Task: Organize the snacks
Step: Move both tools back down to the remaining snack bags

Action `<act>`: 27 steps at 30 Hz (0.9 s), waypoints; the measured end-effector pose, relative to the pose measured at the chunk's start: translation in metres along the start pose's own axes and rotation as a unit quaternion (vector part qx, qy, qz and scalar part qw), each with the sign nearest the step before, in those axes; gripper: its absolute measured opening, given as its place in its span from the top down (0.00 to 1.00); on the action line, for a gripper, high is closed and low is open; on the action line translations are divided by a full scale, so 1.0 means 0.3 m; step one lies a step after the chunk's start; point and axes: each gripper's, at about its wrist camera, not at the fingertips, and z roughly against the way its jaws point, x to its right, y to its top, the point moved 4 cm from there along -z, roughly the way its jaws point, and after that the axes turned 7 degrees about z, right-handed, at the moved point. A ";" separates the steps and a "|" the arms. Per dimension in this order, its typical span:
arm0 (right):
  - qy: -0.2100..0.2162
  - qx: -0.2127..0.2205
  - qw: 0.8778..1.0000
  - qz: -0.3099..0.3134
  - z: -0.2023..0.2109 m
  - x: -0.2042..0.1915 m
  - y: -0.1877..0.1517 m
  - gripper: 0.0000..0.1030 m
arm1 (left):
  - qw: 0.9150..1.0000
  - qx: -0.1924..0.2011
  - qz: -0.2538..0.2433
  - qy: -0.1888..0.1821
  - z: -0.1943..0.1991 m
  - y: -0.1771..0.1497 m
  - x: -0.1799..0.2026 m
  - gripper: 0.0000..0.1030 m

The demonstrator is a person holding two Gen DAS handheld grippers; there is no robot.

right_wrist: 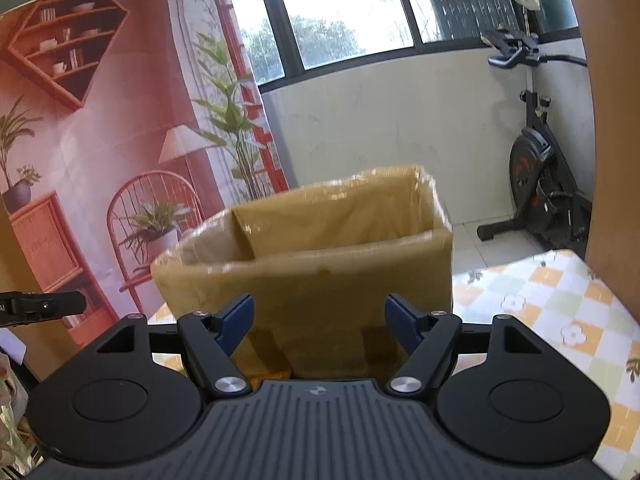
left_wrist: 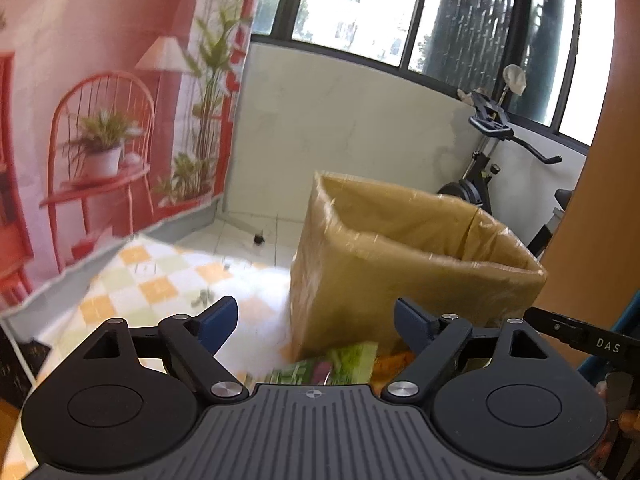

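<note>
Hovering before the cardboard box [left_wrist: 400,256], left tool [left_wrist: 316,324] and right tool [right_wrist: 319,320] both released, empty; judged next: grasp green snack packet [left_wrist: 340,364] at box's foot.

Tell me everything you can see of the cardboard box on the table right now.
The cardboard box is a tan, open-topped carton with its flaps out of sight and glossy clear tape or film shining along its rim and walls. It stands upright on the checked tablecloth, directly ahead of both claws. From the right wrist view its inside looks bare as far down as can be seen. A green snack packet lies at its base, near or against the front wall. Neither claw touches it.
</note>
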 end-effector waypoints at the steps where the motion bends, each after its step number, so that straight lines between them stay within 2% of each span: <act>1: 0.000 -0.006 1.000 0.000 -0.002 -0.001 -0.016 0.27 | 1.000 -0.005 0.005 0.000 -0.004 -0.016 -0.013 0.15; 6: 0.004 -0.033 0.999 -0.006 -0.026 0.000 -0.078 0.27 | 0.999 -0.032 0.027 -0.003 -0.038 -0.092 -0.056 0.15; 12: 0.025 -0.060 0.998 -0.012 -0.071 -0.041 -0.106 0.27 | 0.999 -0.049 0.022 0.009 -0.037 -0.145 -0.140 0.15; 19: 0.066 -0.082 0.994 0.007 -0.163 -0.180 -0.105 0.27 | 0.998 -0.045 0.043 0.032 -0.010 -0.141 -0.269 0.15; 27: 0.124 -0.131 0.983 0.040 -0.288 -0.394 -0.131 0.27 | 0.997 -0.035 0.062 0.040 -0.002 -0.133 -0.354 0.15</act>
